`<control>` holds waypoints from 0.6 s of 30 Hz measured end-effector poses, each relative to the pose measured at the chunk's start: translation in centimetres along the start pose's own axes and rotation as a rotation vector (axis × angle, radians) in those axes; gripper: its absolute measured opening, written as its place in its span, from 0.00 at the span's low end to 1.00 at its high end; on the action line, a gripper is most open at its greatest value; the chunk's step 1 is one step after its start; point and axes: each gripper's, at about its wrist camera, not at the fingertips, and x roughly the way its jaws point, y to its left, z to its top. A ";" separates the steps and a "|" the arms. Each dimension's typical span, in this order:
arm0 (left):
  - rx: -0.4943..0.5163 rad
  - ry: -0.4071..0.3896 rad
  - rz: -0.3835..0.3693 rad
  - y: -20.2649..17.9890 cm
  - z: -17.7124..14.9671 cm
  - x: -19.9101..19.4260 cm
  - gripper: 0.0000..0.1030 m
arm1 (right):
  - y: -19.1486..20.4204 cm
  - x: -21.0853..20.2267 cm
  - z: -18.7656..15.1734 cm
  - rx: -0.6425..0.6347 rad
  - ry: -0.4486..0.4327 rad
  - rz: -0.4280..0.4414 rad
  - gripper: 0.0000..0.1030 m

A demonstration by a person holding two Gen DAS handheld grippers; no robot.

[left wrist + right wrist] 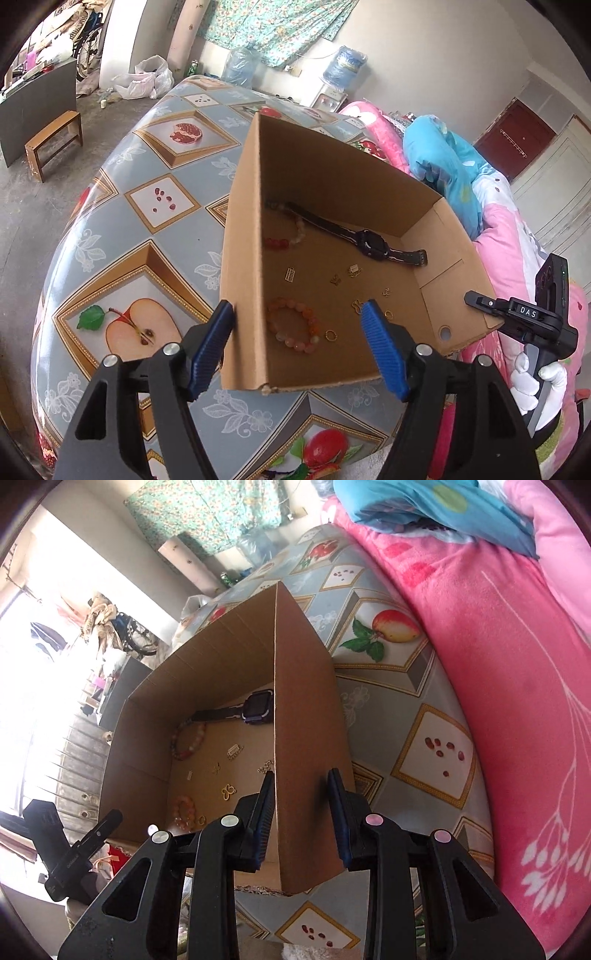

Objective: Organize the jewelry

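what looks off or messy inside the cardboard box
Nothing is spilled or visibly damaged. Inside the brown cardboard box the jewelry lies loose and unsorted: a dark wristwatch, two orange beaded bracelets and small gold charms scattered across the floor.

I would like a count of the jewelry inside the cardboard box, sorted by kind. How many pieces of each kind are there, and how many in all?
Wristwatch: 1
Bead bracelets: 2
Small gold charms: 5
Small gold rings: 2, one partly behind a gripper finger
Total: 10
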 end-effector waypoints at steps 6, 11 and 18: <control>0.002 0.004 -0.009 -0.1 -2.4 -1.3 0.69 | 0.1 -0.9 -1.9 -0.018 -0.005 -0.010 0.29; 0.042 -0.024 0.016 -0.7 -3.6 -1.8 0.69 | -0.9 -0.8 -3.0 0.012 -0.027 0.015 0.30; 0.175 -0.216 0.144 -3.7 -5.9 -5.9 0.75 | -0.7 -5.6 -6.1 -0.007 -0.229 -0.017 0.44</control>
